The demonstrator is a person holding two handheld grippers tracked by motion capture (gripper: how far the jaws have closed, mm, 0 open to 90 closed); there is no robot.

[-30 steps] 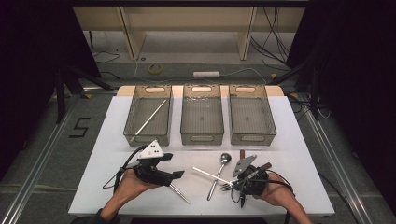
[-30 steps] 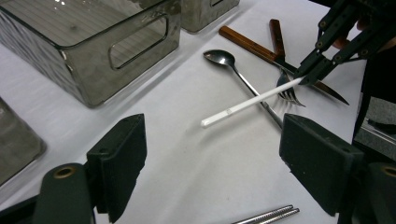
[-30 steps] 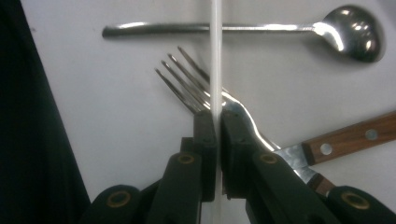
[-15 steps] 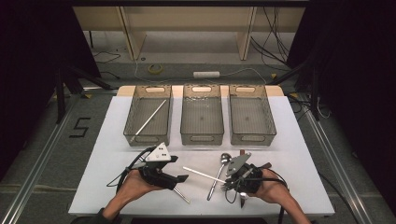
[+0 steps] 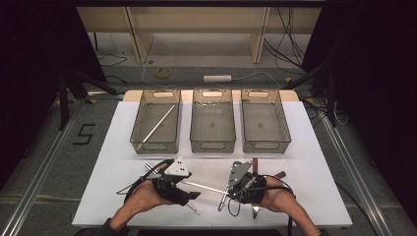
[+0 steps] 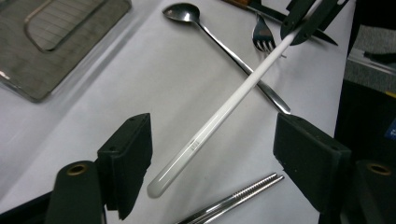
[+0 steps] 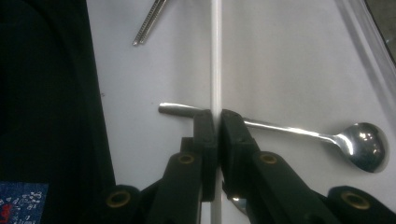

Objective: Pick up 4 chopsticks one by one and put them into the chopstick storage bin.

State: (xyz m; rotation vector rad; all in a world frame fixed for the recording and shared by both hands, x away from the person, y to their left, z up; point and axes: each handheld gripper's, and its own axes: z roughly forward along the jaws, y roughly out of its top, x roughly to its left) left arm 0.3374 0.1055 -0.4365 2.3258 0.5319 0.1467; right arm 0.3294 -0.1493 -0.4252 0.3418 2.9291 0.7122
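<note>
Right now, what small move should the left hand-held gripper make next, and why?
Probably close the left hand-held gripper on the long white chopstick. Its jaws have just been closing and stand apart on either side of the chopstick's free end, not yet touching it, while the right hand-held gripper clamps the far end.

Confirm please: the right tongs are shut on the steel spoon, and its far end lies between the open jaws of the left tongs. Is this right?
Not quite. The right tongs are shut on the white chopstick, not the spoon, which lies on the table beneath it; the right gripper view shows this. The rest holds: the chopstick's far end lies between the open jaws of the left tongs, which have just been closing.
</note>
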